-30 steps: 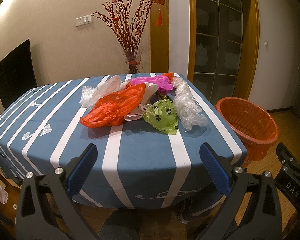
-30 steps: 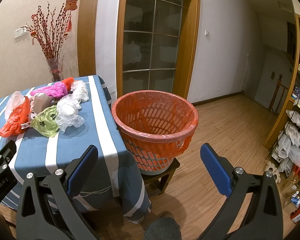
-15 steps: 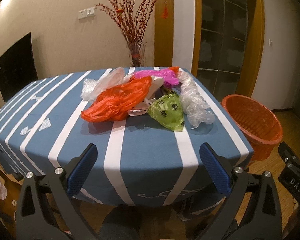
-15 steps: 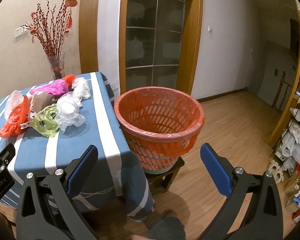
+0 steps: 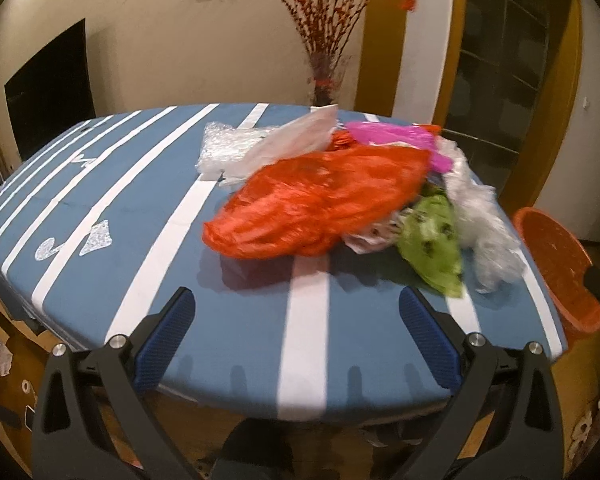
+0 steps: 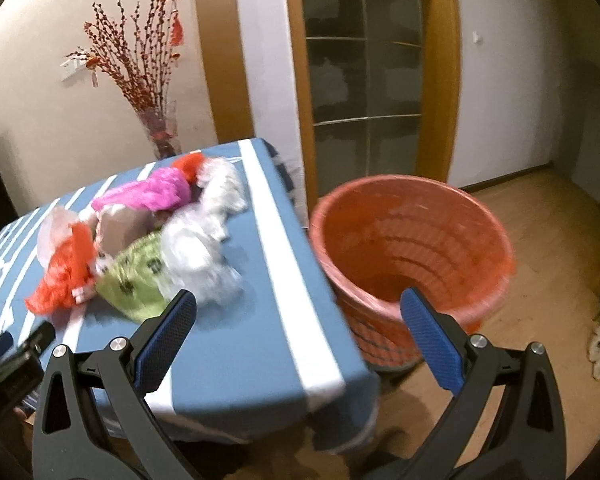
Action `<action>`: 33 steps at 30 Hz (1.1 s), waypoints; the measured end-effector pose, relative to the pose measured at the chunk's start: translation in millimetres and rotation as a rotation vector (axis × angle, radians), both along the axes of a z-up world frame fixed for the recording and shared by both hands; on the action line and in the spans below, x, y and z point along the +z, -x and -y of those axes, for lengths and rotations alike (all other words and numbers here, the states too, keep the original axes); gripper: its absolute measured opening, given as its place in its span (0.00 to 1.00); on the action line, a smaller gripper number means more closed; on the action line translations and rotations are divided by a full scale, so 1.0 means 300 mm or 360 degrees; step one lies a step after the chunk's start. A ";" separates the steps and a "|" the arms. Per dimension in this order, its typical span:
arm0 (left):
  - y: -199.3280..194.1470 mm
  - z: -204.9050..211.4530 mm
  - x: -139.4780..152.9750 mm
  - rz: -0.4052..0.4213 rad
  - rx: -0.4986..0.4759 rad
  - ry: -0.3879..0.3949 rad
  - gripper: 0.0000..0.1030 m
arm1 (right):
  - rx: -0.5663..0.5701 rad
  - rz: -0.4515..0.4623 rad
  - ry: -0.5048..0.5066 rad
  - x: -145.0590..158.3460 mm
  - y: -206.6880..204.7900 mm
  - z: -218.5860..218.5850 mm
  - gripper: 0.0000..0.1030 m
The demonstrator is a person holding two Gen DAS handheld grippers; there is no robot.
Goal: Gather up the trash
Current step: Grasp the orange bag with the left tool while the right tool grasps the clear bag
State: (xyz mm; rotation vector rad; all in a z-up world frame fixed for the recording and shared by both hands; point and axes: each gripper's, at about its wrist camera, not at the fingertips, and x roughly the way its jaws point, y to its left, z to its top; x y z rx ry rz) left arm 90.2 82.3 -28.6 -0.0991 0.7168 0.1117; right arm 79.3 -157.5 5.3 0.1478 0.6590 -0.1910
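L gripper [image 5: 296, 304] wide apart, level over table edge [image 5: 260, 396]

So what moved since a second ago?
Both grippers moved in toward the table: the left gripper closed on the orange bag, and the right gripper swung left, toward the bags, with the basket now on its right. Neither has grabbed anything; both stay open. The bags lie in the same pile and the basket stays beside the table.
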 end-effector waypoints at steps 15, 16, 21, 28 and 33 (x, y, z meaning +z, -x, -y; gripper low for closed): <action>-0.221 -0.076 -0.002 -0.0006 0.0007 -0.0041 0.96 | 0.0310 -0.0194 -0.0178 -0.108 -0.315 -0.140 0.67; -0.235 -0.077 -0.006 -0.0014 0.0001 -0.0035 0.96 | 0.0312 -0.0212 -0.0176 -0.118 -0.323 -0.142 0.63; -0.292 -0.086 -0.034 -0.0060 -0.0050 0.0036 0.82 | 0.0338 -0.0296 -0.0182 -0.158 -0.346 -0.147 0.45; -0.317 -0.098 -0.075 -0.0126 -0.0106 0.0159 0.60 | 0.0325 -0.0305 -0.0174 -0.162 -0.327 -0.125 0.29; -0.303 -0.085 -0.058 -0.0106 -0.0122 0.0136 0.36 | 0.0318 -0.0290 -0.0175 -0.151 -0.313 -0.111 0.26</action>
